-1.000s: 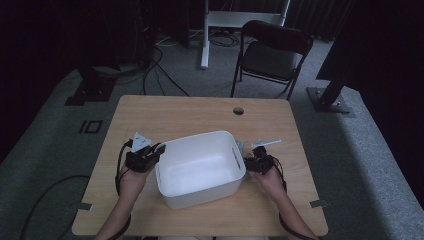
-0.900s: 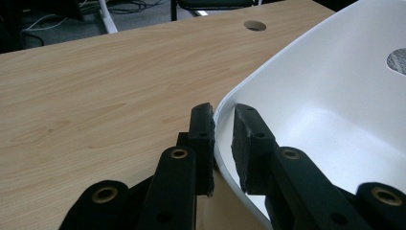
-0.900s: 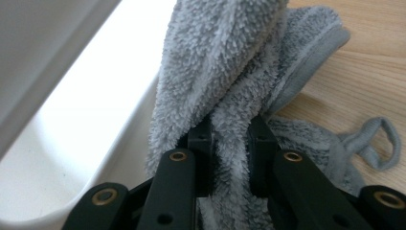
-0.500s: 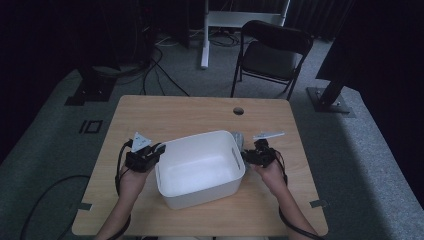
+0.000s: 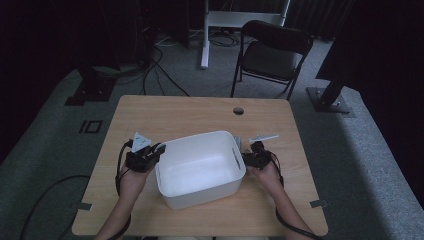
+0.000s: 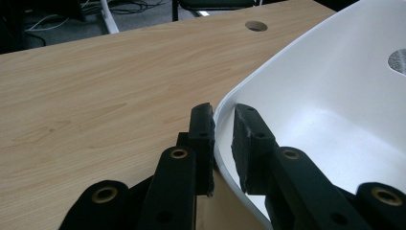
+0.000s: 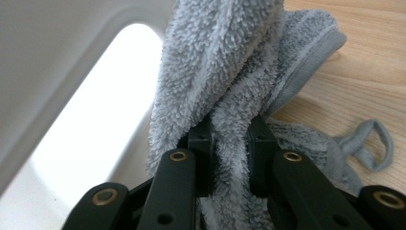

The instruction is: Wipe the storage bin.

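A white plastic tub (image 5: 200, 170) sits on the wooden worktop (image 5: 175, 112), and everything else is placed around it. At the tub's left rim, the left tool (image 6: 222, 136) is pinching the thin curved wall, one black pad outside and one inside. Just beside the tub's right wall, by its oval handle slot, the right tool (image 7: 230, 158) is pressed together on a fold of a grey terry towel (image 7: 230, 62), which bunches up against that wall while its lower part lies on the wood beside the tub.

The towel is thick, fluffy and limp, with a stitched hem and a small hanging loop (image 7: 371, 143); the tub is smooth, glossy and round-cornered. As I judge it, the grip holds only one fold, so the pile could slip free when lifted, or the trailing part could catch on the rim or the slot and drag the light tub sideways. The left pinch on slick plastic may also slide.
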